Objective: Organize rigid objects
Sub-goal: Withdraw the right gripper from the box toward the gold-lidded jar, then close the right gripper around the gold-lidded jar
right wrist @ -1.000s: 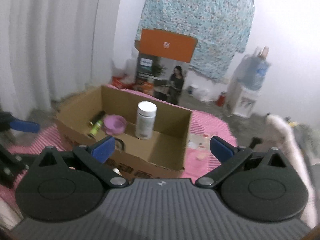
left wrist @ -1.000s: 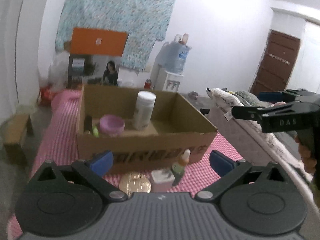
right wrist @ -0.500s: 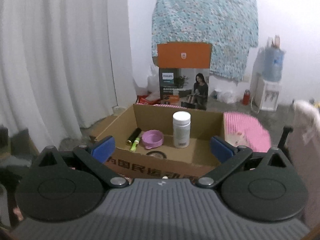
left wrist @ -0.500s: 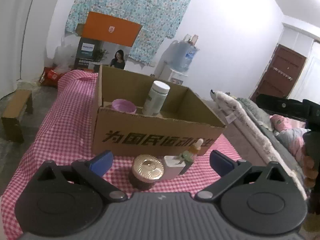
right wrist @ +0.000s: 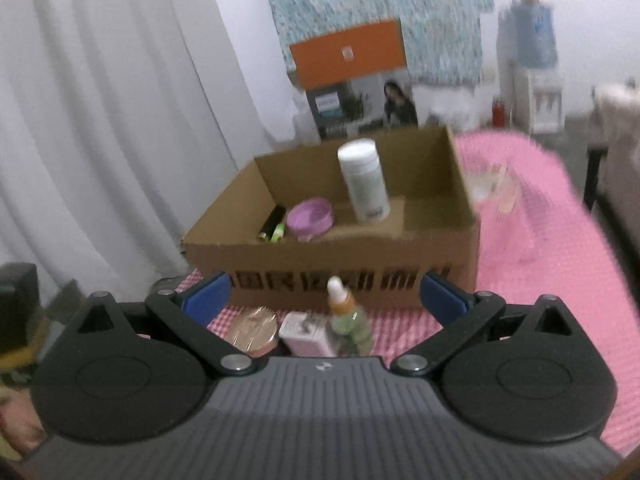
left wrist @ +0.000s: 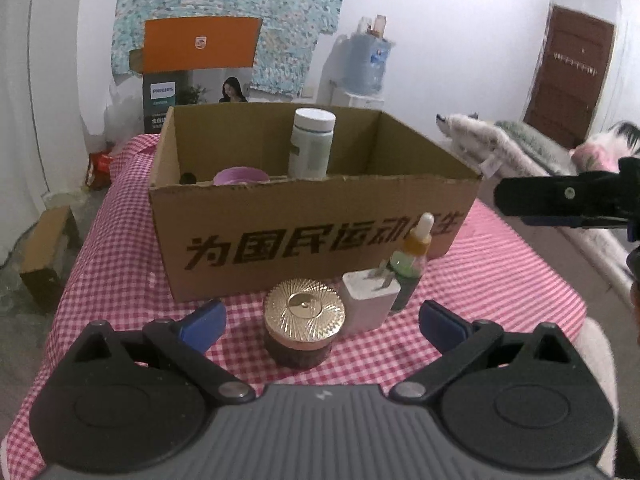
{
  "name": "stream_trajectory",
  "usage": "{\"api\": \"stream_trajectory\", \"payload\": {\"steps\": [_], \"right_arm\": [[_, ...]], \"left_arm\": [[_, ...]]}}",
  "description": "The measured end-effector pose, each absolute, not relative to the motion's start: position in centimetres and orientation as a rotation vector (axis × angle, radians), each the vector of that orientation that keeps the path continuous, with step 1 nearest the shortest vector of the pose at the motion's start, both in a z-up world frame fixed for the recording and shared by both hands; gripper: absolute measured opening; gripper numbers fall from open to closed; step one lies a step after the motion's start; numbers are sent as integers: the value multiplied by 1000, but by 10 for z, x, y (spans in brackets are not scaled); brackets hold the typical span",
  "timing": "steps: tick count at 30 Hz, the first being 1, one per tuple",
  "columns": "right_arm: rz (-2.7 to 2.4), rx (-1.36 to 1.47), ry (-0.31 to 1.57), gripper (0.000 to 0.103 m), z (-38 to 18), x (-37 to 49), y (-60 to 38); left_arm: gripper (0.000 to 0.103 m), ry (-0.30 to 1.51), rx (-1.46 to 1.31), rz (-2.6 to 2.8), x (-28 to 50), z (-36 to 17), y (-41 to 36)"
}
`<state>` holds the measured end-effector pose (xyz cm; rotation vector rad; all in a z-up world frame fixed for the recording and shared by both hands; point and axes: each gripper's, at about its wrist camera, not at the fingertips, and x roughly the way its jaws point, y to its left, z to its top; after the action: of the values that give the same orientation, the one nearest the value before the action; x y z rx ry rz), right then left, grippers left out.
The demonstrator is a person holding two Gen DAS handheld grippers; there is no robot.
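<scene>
Before the cardboard box (left wrist: 312,216), left tongs (left wrist: 320,322) low, level, spread wide.

**Readable text in this shot: not much**

Main one is the cardboard box (left wrist: 312,236). Its front wall has a row of big black Chinese characters, looks like 为国民运动而生, though the last two or three are partly blocked by the dropper bottle (left wrist: 412,264) standing just in front of it. In the right wrist view the same print is too blurry to read.

Behind the box, a dark carton (left wrist: 164,100) says PHILIPS in white; the smaller lines under that are too small to make out. The orange flap (left wrist: 200,42) on top of it has a small white logo, unreadable.
</scene>
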<state>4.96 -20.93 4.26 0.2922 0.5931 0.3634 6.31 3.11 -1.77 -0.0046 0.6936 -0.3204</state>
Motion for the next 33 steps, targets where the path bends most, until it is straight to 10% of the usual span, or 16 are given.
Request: {"api": "stream_trajectory", "payload": {"steps": [13,21,33], "right_arm": [[562,484,743,94,-16,86,-174],[584,566,820,64,-37,101,-155],[579,605,852,45,-51,107,-147]], "left_arm": [[82,701,123,-315,75,-37,27],[59,720,114,-351,87,-45,26],[58,720,93,-386,73,-44,25]]}}
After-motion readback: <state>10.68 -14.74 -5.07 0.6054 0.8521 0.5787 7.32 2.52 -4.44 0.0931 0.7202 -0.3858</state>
